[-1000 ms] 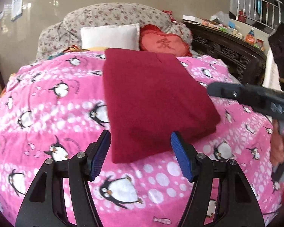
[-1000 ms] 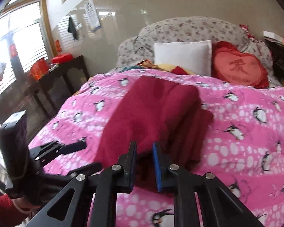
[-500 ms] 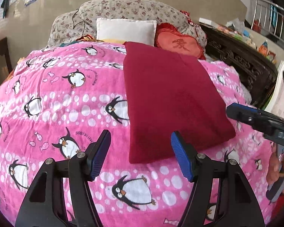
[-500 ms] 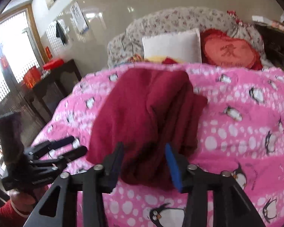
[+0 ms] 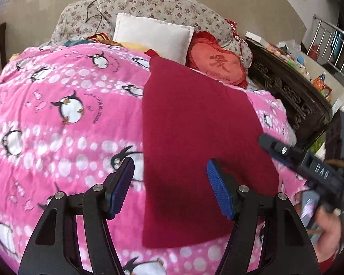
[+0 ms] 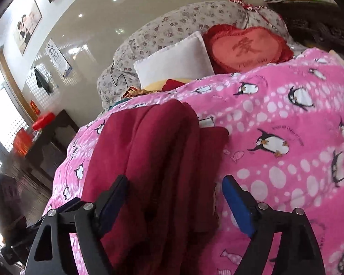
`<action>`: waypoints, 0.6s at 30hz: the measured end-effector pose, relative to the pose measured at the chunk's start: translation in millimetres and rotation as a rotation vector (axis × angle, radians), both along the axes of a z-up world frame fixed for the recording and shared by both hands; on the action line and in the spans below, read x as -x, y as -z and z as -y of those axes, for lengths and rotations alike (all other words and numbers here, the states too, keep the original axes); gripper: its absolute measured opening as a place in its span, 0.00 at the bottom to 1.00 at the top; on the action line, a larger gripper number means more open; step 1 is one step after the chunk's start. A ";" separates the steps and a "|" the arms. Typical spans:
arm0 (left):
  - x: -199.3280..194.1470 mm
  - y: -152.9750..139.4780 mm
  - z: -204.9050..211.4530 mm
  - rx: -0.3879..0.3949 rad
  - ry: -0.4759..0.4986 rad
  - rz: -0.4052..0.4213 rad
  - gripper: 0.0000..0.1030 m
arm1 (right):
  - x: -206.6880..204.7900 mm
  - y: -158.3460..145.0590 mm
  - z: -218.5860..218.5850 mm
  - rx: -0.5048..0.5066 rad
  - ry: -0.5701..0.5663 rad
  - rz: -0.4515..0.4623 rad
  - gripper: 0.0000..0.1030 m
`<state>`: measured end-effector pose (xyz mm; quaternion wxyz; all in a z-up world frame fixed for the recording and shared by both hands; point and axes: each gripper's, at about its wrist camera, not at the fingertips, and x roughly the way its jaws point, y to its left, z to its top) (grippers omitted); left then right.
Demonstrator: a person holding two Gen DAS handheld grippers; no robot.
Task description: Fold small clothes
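**Folded red garment lying flat, both claws apart**

Lying folded on the pink penguin blanket of the bed: a dark red garment, a neat rectangle running from the near edge up toward the white pillow and the red heart cushion. Seen from the right wrist as stacked layers with rounded folds along the side facing that camera.

Hovering over the garment's near corner: the left claw, fingers standing apart, one blue pad above the blanket and the other above the red cloth, gripping nothing.

Just opening wide: the right claw, its fingers straddling the folded edge, cloth showing between them but the pads not pressing on it. Showing also at the right edge of the left wrist view, held by a hand, just beside the garment's side edge.

Standing along the far side of the bed: a dark carved wooden board.
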<state>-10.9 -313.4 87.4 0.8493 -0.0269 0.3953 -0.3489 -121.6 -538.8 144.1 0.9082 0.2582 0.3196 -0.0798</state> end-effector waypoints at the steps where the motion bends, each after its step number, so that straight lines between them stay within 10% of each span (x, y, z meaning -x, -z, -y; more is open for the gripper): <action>1: -1.7 0.5 1.6 0.004 0.005 -0.002 0.64 | -1.3 2.1 0.5 -0.003 -0.005 -0.001 0.82; 18: -27.9 15.8 21.6 0.004 0.046 -0.019 0.82 | -22.3 22.0 13.5 -0.118 -0.067 0.006 0.91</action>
